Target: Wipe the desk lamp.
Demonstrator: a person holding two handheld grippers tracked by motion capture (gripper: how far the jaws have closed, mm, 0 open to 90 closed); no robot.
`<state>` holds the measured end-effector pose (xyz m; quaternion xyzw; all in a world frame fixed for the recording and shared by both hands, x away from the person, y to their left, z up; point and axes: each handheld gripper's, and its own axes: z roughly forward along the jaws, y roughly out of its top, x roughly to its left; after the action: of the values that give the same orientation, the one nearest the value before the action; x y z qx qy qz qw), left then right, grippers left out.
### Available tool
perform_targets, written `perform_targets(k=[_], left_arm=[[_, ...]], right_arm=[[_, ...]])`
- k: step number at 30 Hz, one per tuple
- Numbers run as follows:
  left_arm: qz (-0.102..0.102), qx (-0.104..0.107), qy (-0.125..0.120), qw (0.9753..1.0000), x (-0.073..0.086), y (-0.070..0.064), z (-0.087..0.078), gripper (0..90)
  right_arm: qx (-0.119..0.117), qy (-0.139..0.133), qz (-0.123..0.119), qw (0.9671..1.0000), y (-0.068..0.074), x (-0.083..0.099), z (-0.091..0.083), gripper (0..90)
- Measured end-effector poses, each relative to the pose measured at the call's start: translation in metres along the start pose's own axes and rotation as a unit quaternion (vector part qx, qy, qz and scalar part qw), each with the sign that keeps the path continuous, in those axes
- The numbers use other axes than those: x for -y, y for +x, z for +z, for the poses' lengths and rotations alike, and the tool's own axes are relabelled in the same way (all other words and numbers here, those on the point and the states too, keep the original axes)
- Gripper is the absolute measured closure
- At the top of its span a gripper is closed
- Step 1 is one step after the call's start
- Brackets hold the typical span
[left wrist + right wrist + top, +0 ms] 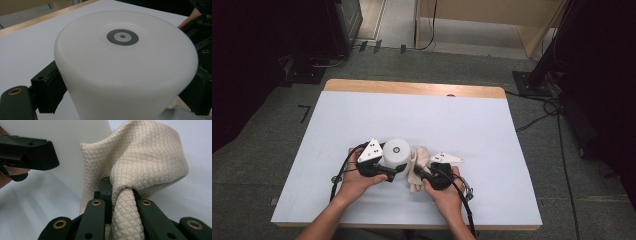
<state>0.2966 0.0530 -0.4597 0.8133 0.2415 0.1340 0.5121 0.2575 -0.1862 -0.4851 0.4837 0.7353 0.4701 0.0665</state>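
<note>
A white upside-down cup (396, 153) with a grey ring mark on its base stands on the white table (412, 125). My left gripper (398, 170) is shut on the cup (125, 65), one jaw on each side of its wall. Just right of it, a beige waffle-textured cloth (420, 165) rests against the cup. My right gripper (418, 171) is shut on a bunched fold of the cloth (140, 170), which bulges up above the jaws. The left gripper's finger (30, 155) shows at the upper left in the right gripper view.
The table has a wooden strip (412, 89) along its far edge. Beyond it lie grey floor, cables (537, 120) and dark stands (532, 80) at the right. Open tabletop spreads behind and to both sides of the hands.
</note>
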Motion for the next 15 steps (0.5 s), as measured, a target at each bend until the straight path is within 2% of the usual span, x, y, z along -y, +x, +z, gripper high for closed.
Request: perform_targets(k=[7,12,15], left_arm=[[0.005,-0.004,0.002,1.0000,0.000,-0.002,0.001,8.4],[-0.021,-0.012,0.001,0.9997,0.001,-0.006,-0.003,6.3],[-0.033,-0.020,-0.005,0.9993,-0.001,-0.011,-0.005,2.1]], right_arm=[[0.004,0.000,0.005,1.0000,-0.004,0.000,0.000,82.9],[0.007,0.001,0.006,1.0000,-0.007,0.000,-0.001,82.9],[0.010,-0.001,0.014,0.9999,-0.011,0.000,-0.003,82.9]])
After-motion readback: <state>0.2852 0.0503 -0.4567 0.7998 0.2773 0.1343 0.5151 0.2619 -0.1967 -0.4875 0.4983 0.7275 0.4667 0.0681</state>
